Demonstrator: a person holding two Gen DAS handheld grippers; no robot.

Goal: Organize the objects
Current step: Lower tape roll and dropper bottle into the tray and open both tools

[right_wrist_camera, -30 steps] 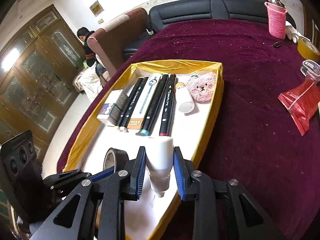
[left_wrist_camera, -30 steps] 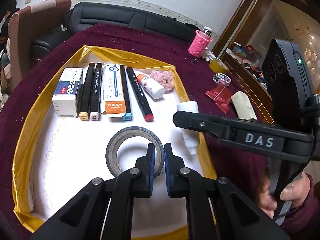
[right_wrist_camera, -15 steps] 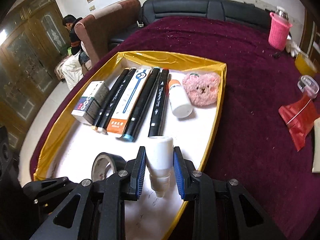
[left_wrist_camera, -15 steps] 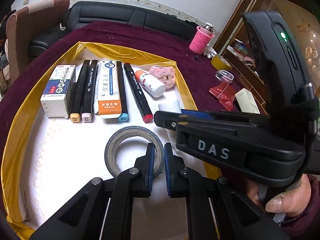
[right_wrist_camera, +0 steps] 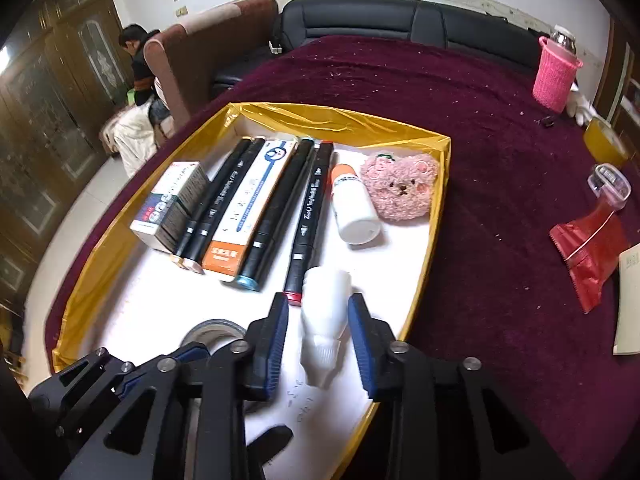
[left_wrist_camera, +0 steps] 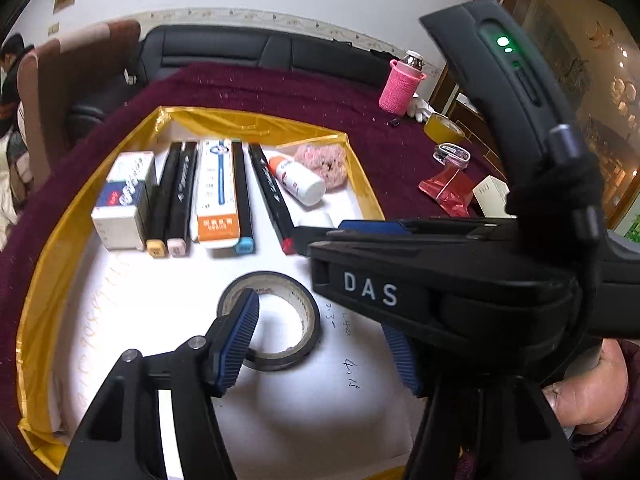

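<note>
Left hand-held gripper (left_wrist_camera: 320,336): jaws now spread wide; 0.5 s ago pinched on tape roll (left_wrist_camera: 269,320), now released flat in tray (left_wrist_camera: 52,264).
Right hand-held gripper (right_wrist_camera: 318,328): jaws no longer pressing white bottle (right_wrist_camera: 325,320), lying beside red marker (right_wrist_camera: 310,216).
Implication: both items probably placed.

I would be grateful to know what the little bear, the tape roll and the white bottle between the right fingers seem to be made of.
The bear looks like soft plush, with a fuzzy pink pile. The tape roll appears to be dark matte vinyl tape on a pale core, probably cardboard. The white bottle looks like smooth, slightly glossy plastic with a ridged cap.
</note>
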